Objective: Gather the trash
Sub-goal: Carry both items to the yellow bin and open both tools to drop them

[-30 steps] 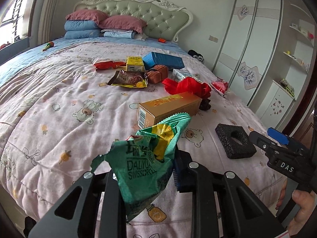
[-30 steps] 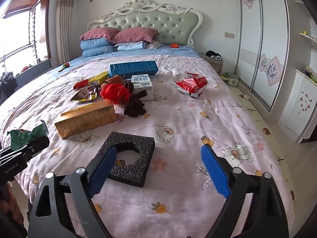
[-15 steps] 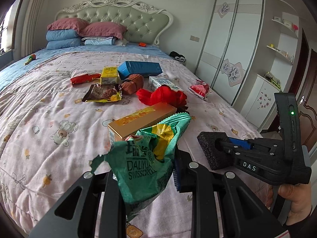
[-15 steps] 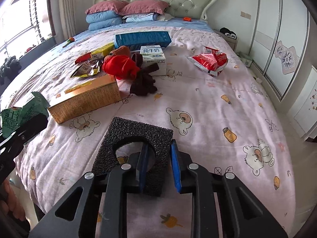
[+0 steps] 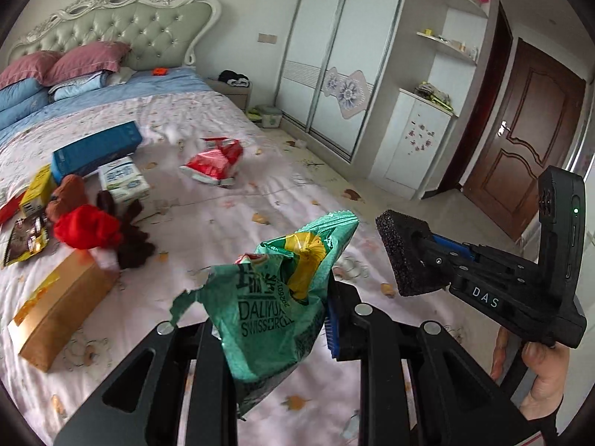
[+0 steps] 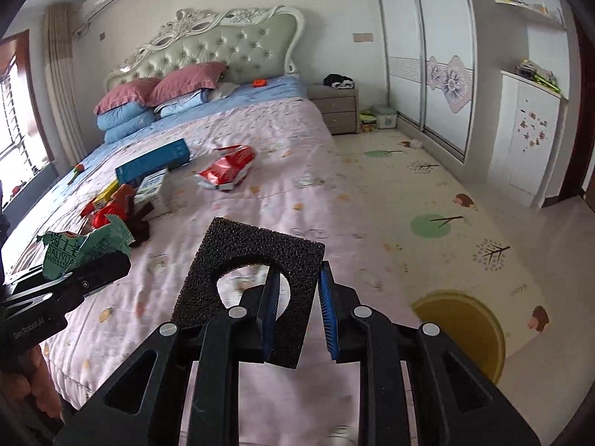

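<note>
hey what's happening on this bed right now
A person is clearing trash off the bed with two handheld grippers. The left gripper is shut on a torn green snack wrapper; the right gripper is shut on a black foam square with a round hole. Boxes and a red packet remain on the quilt.

two wrist views, angled down, sharing the bed [image 5: 230, 200]
</note>
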A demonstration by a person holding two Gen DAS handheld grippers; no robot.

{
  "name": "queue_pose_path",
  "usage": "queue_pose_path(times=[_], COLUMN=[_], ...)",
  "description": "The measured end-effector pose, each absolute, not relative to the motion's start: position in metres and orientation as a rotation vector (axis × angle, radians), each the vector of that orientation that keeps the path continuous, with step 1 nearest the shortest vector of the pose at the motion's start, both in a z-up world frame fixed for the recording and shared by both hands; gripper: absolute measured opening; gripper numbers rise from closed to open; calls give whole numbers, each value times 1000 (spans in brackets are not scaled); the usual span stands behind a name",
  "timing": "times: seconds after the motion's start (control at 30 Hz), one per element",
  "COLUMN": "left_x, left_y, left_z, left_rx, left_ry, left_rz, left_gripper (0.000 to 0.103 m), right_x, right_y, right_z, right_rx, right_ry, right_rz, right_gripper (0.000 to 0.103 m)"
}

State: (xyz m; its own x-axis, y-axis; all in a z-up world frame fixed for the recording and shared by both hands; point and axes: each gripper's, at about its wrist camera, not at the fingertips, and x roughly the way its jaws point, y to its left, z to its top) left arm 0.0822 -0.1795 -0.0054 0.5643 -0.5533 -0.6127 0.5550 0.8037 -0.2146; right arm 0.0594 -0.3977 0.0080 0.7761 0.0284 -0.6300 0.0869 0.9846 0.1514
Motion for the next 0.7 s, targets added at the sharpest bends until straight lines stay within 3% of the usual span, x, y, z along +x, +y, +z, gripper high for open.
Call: queue_pose_path(times=[0.33, 0.7], left_x=[95, 130], left_y=[-365, -529], left_z=[-28, -107], left_rx=[89, 202], left_ry=[878, 1170], left_rz=[-926, -996], left_gripper=[23, 23], right_x=[12, 13], right_y=[-538, -618], right_z=[-22, -98], right_rx=[251, 318], right_ry=[719, 868], right_rz=[-296, -435], right_gripper=[21, 21])
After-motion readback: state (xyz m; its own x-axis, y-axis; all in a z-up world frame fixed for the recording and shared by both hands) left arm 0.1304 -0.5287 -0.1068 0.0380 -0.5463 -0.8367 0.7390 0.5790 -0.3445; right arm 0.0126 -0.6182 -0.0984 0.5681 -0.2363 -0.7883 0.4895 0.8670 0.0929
